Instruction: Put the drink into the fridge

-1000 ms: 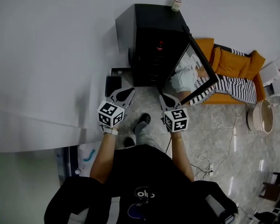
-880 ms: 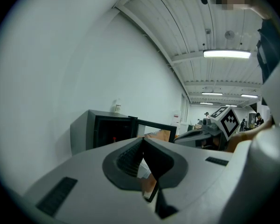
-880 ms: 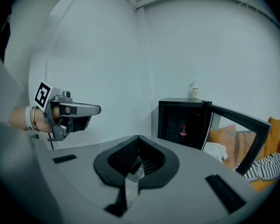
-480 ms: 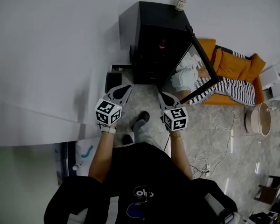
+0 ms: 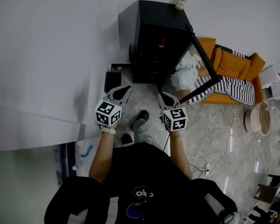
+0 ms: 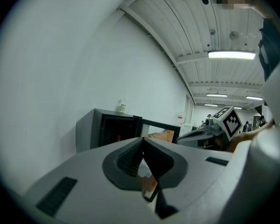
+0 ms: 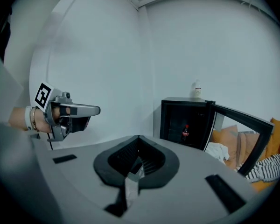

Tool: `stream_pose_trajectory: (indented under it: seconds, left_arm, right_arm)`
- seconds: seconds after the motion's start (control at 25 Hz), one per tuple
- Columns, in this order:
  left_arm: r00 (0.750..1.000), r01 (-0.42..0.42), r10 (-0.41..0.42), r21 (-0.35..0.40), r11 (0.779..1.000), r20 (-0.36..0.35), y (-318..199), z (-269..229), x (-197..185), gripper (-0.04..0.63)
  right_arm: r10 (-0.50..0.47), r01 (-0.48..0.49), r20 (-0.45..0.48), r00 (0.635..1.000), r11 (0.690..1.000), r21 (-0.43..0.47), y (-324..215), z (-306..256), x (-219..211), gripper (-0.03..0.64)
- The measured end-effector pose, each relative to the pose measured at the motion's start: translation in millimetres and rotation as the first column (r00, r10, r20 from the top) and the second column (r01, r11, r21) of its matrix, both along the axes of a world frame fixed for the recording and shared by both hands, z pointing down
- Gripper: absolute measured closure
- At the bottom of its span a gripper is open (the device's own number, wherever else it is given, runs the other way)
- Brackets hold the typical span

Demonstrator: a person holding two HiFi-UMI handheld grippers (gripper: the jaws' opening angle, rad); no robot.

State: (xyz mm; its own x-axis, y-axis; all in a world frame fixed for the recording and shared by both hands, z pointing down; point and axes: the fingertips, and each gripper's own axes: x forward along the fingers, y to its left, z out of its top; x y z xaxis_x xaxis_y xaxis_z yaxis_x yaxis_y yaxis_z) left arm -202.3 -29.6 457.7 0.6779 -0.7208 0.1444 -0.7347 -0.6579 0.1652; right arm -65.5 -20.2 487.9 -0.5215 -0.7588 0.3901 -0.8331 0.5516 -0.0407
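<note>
Left tongs (image 5: 125, 89): together at the tips, nothing between them; held out low in front of the person, pointing toward the fridge; in the right gripper view they hang in the air at the left, in front of the white wall
Right tongs (image 5: 162, 96): closed tip to tip, empty; beside the left pair but apart from it; aimed at the open front of the fridge
Drink (image 7: 185, 131): a dark bottle with a red cap and red label; upright inside the fridge, about halfway up; well apart from both tongs
Fridge (image 5: 151, 20): small and black; on the floor against the white wall; dark inside
Door (image 5: 201, 64): swung wide open to the right; a glass panel in a black frame
Small bottle (image 5: 180, 3): pale; stands on top of the fridge, at the corner by the wall on the door's side
Sofa (image 5: 235, 62): orange; to the right of the fridge, beyond the open door; a black-and-white striped cloth (image 5: 226, 88) lies over it; a heap of white cloth (image 5: 181, 80) shows at the door's glass
Floor (image 5: 210, 125): pale and marbled; loose cables (image 5: 221, 146) trail at the right; a round pale tub (image 5: 259, 117) stands further right
Person: standing, in a dark top; a dark shoe (image 5: 141, 121) shows on the floor between the two tongs
</note>
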Motion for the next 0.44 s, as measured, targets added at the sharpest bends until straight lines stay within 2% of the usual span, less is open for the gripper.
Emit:
stream_pose_trajectory:
  seconds: [0.44]
  left_arm:
    - [1.0,-0.012,0.012,-0.013,1.0,-0.004,-4.7,3.7,11.4,0.589]
  right_arm:
    - [0.013,-0.013,-0.003,1.0,1.0,-0.014,-5.9,3.4,7.3,0.609]
